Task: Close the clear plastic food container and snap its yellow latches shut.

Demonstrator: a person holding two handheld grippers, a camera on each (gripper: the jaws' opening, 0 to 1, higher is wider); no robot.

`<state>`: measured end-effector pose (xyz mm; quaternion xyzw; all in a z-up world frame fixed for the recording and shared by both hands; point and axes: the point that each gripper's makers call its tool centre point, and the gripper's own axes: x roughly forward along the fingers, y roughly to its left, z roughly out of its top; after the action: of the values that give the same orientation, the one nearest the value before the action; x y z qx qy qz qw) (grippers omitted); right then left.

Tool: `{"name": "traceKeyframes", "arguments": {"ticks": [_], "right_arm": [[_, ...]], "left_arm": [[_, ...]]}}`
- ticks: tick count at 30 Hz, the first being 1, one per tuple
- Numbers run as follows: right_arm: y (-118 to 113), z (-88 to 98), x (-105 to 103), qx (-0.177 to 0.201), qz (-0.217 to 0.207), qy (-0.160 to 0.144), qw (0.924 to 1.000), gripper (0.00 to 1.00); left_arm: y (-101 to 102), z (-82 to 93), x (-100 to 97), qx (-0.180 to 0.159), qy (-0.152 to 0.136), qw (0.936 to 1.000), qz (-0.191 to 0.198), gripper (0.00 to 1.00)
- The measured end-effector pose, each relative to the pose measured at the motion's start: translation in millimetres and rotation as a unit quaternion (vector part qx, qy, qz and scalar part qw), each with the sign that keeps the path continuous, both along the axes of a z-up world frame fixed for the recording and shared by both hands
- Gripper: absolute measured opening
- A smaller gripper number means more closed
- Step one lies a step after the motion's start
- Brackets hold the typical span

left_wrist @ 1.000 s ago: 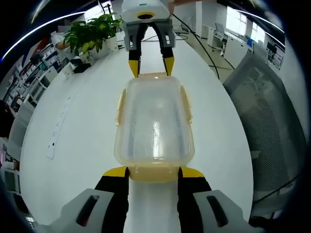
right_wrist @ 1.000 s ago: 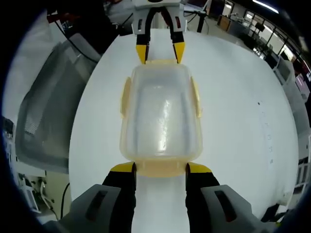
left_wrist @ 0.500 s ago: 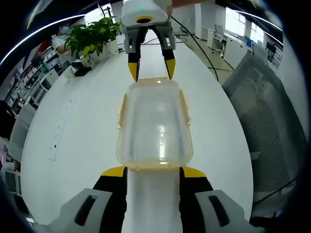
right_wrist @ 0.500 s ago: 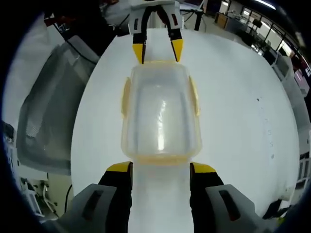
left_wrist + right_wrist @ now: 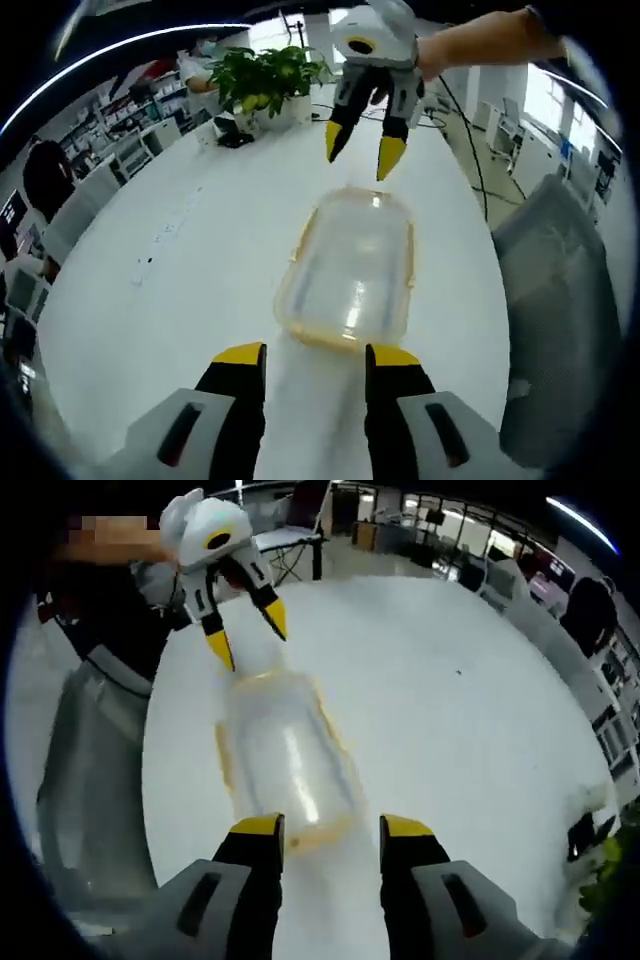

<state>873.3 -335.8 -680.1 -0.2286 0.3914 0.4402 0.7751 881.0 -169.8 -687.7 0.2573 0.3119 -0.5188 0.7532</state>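
Left gripper view looks along the left tool (image 5: 312, 352), its two yellow-tipped jaws spread and holding nothing. Just ahead of them, on the white bench (image 5: 190, 270), lies the clear rectangular plastic food container (image 5: 352, 268) with its lid on and its yellow latches (image 5: 298, 246) along the rim. Beyond the container's far end the right tool (image 5: 362, 145) hangs above the bench, jaws parted, apart from the container. A green potted plant (image 5: 262, 72) stands farther back. Right gripper view has the right tool (image 5: 330, 828) spread just short of the container (image 5: 288, 763), with the left tool (image 5: 248, 640) open above the container's far end. A grey mesh chair (image 5: 82, 770) sits beside the bench.
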Motion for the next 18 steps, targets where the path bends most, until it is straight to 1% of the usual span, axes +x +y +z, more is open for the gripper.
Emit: {"name": "traceKeyframes", "arguments": {"ticks": [2, 3, 4, 5, 7, 9, 10, 11, 12, 13, 14, 15, 16, 17, 18], "right_arm": [[3, -3.3, -5, 0.003, 0.002, -0.003, 1.0000, 0.33], [4, -4.4, -6, 0.002, 0.001, -0.004, 1.0000, 0.34], [2, -8.0, -7, -0.004, -0.008, -0.009, 0.9999, 0.34], [2, -10.1, -8, -0.005, -0.013, -0.010, 0.9999, 0.33], [3, -14.1, -11, 0.006, -0.031, -0.007, 0.9995, 0.34], [2, -17.0, -12, 0.011, -0.052, -0.007, 0.9986, 0.34], [2, -17.4, -12, 0.017, -0.061, -0.007, 0.9979, 0.34], [2, -18.5, -12, 0.027, -0.079, -0.004, 0.9965, 0.34], [1, -19.4, -12, 0.031, -0.091, -0.004, 0.9953, 0.34], [-1, -19.9, -11, 0.042, -0.111, -0.004, 0.9929, 0.34], [-2, -19.9, -11, 0.053, -0.126, 0.000, 0.9906, 0.34], [-1, -19.5, -10, 0.072, -0.146, 0.007, 0.9867, 0.33], [-3, -19.5, -9, 0.083, -0.166, 0.010, 0.9826, 0.33], [-5, -20.3, -8, 0.091, -0.184, 0.012, 0.9786, 0.32], [-6, -22.0, -9, 0.096, -0.192, 0.019, 0.9766, 0.31]], "left_arm": [[2, -0.2, 0.0, -0.009, -0.005, 0.9997, 0.023, 0.31], [4, -1.8, -1.9, -0.007, -0.009, 0.9995, 0.029, 0.31], [5, -3.3, -2.7, -0.009, -0.012, 0.9989, 0.045, 0.30], [4, -3.8, -4.4, -0.014, -0.010, 0.9985, 0.053, 0.30], [3, -3.8, -7.3, -0.032, -0.001, 0.9959, 0.085, 0.29], [2, -3.9, -8.3, -0.037, -0.005, 0.9942, 0.100, 0.28], [2, -3.7, -7.0, -0.042, -0.006, 0.9925, 0.114, 0.28], [0, -3.2, -6.2, -0.057, 0.001, 0.9897, 0.131, 0.28], [0, -4.1, -6.0, -0.061, 0.006, 0.9881, 0.141, 0.28], [1, -4.9, -4.0, -0.064, 0.006, 0.9852, 0.159, 0.27], [1, -5.6, -3.3, -0.065, 0.005, 0.9841, 0.165, 0.27], [0, -6.4, -3.3, -0.071, 0.008, 0.9821, 0.174, 0.26], [0, -7.5, -4.0, -0.077, 0.014, 0.9787, 0.190, 0.26], [-2, -9.7, -5.4, -0.079, 0.021, 0.9775, 0.195, 0.26], [-2, -10.8, -6.1, -0.082, 0.024, 0.9760, 0.200, 0.26]]}}
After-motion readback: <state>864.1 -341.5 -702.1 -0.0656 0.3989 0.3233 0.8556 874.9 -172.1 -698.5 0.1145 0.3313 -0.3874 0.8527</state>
